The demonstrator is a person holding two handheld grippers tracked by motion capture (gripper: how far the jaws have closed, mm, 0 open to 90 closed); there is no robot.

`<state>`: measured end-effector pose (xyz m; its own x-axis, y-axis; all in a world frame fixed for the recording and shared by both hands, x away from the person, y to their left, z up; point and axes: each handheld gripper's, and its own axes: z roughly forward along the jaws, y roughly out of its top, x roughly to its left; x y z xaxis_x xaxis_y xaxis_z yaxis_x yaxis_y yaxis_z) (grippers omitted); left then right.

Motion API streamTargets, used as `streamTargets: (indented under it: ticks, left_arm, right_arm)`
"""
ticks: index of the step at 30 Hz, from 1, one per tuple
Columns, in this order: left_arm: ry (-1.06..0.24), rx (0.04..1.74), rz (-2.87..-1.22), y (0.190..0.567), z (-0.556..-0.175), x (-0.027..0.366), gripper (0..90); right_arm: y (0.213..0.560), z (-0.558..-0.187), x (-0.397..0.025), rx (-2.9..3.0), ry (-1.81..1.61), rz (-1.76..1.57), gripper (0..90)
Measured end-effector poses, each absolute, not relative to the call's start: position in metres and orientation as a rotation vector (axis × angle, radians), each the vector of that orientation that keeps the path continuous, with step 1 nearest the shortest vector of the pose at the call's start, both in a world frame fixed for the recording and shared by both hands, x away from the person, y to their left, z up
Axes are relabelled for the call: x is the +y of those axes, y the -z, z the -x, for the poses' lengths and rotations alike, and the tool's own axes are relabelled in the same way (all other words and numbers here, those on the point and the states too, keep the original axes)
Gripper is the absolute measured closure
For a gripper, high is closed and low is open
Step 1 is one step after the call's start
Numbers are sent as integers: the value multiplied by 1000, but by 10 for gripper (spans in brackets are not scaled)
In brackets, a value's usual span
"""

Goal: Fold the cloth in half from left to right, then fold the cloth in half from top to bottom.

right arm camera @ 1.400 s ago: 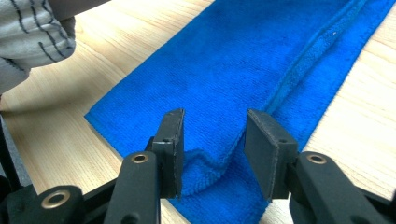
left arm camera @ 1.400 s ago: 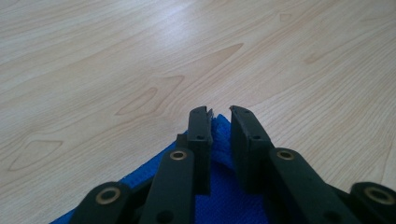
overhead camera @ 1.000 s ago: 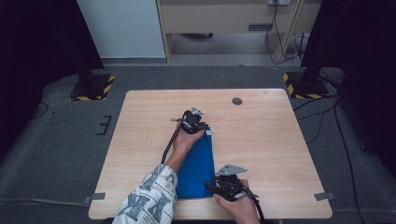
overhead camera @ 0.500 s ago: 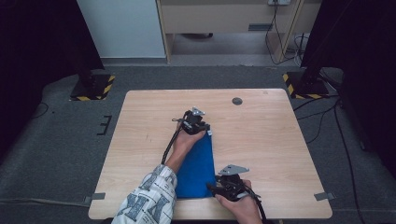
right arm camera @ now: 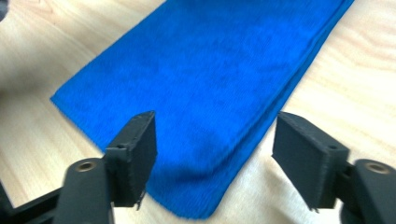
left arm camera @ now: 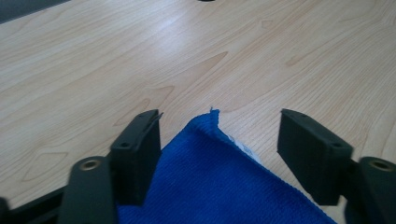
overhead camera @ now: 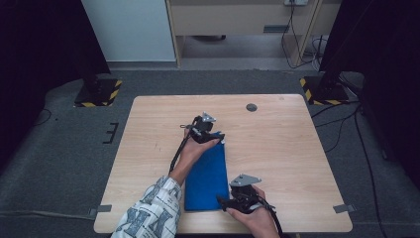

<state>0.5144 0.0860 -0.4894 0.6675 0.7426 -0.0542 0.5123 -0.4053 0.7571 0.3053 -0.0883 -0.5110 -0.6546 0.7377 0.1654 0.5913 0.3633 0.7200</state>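
Little has shifted in the last second — the blue cloth [overhead camera: 206,177] stays folded lengthwise near the tabletop's near edge. Your left gripper [left arm camera: 218,140] and right gripper [right arm camera: 214,156] both gape at opposite ends — nothing gripped, so the next fold awaits.

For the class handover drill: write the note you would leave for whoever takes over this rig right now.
Left tongs: open, jaws either side of the far corner of the cloth, not gripping.
Right tongs: open, over the cloth's near corner, not gripping.
Cloth: blue, folded into a long strip, flat on the table, long side running away from the person.
Done: looks folded lengthwise already, layered edges showing along one side.
Left: probably close both tongs on the corners and fold again; judge that for yourself.
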Motion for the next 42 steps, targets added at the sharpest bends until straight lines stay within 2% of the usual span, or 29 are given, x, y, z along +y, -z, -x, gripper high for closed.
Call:
streamTargets:
  ticks: [6,9,20,26,33,36,39,40,42]
  left_arm:
    - [-406,975,-2099,481,-512,99,152]
    - [-408,976,-2107,479,-511,107,120]
    - [-395,993,-2070,477,-506,134,92]
    - [-409,1023,-2073,477,-503,148,91]
    - [-439,1068,-2056,482,-507,167,125]
    - [-459,1074,-2050,483,-509,172,144]
    - [-457,1064,-2055,484,-509,173,147]
    - [-456,1067,-2055,485,-509,174,147]
    - [-450,1071,-2066,487,-510,175,147]
  right_arm:
    - [505,-322,-85,2402,-1172,-1201,199]
    - [502,-330,-83,2397,-1170,-1197,176]
    - [494,-352,-76,2376,-1150,-1160,148]
    - [486,-376,-70,2381,-1158,-1145,116]
    - [474,-422,-64,2353,-1161,-1146,219]
    - [468,-445,-62,2333,-1170,-1164,317]
    - [465,-455,-62,2322,-1183,-1187,358]
    - [465,-465,-60,2309,-1169,-1194,413]
    - [465,-470,-59,2311,-1153,-1179,432]
